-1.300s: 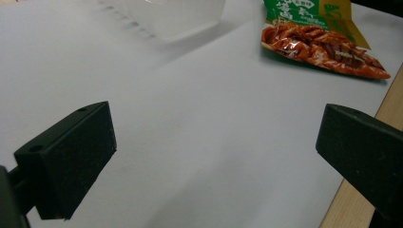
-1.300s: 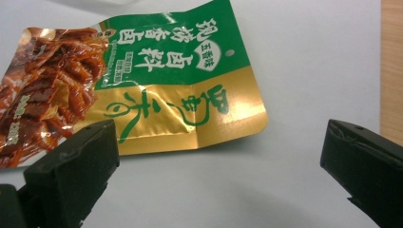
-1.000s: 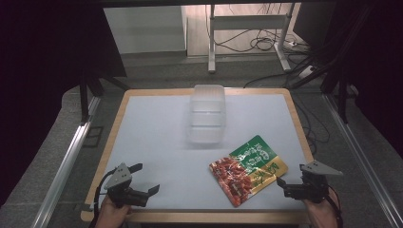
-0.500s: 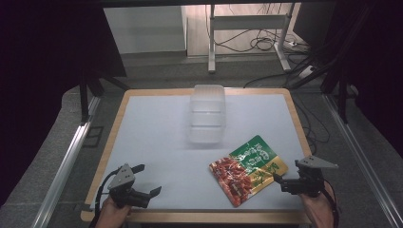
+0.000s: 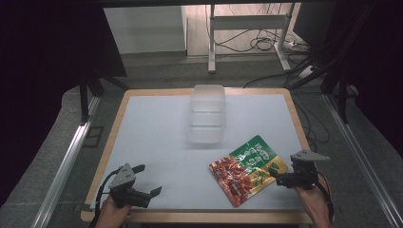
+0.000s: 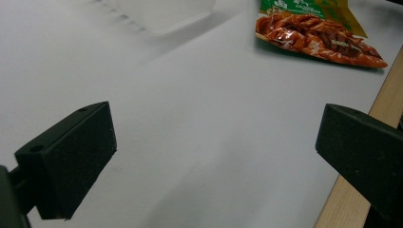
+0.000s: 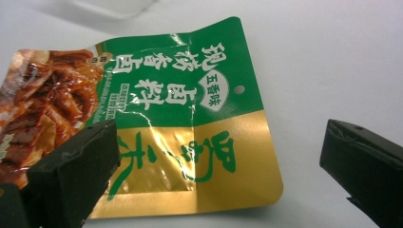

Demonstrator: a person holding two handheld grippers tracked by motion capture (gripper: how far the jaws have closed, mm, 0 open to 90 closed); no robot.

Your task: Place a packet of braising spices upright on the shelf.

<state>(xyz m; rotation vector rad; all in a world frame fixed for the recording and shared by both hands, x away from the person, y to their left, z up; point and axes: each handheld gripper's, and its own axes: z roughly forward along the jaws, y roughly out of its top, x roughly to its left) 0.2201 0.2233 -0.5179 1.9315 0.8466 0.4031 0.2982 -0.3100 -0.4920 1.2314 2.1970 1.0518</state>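
The worktop [image 5: 157,137] is white with a pale wooden rim, and I take the pouch [image 5: 248,167] on it as my landmark. A clear box [image 5: 207,114] stands beyond the pouch, toward the far edge, close to it but apart.

My left hand [image 5: 114,213] comes in at the near edge, well to the left of the pouch, with the forearm low. My left gripper [image 5: 148,181] points across the worktop toward the pouch. Its fingers [image 6: 71,161] stand wide and hold nothing, with bare white surface between them.

My right hand [image 5: 311,199] comes in just right of the pouch. My right gripper [image 5: 274,173] sits at the pouch's near right corner. Its fingers [image 7: 71,175] are wide too. In the right gripper view one overlaps the pouch's gold corner and the other stands off it over bare worktop; whether it touches I cannot tell.

The pouch lies flat, turned at a slant. It is glossy and creased, green at the top with white characters, gold below with green characters, and pictures red-brown food on its left half. A small hole [image 7: 239,89] is punched in the green part.
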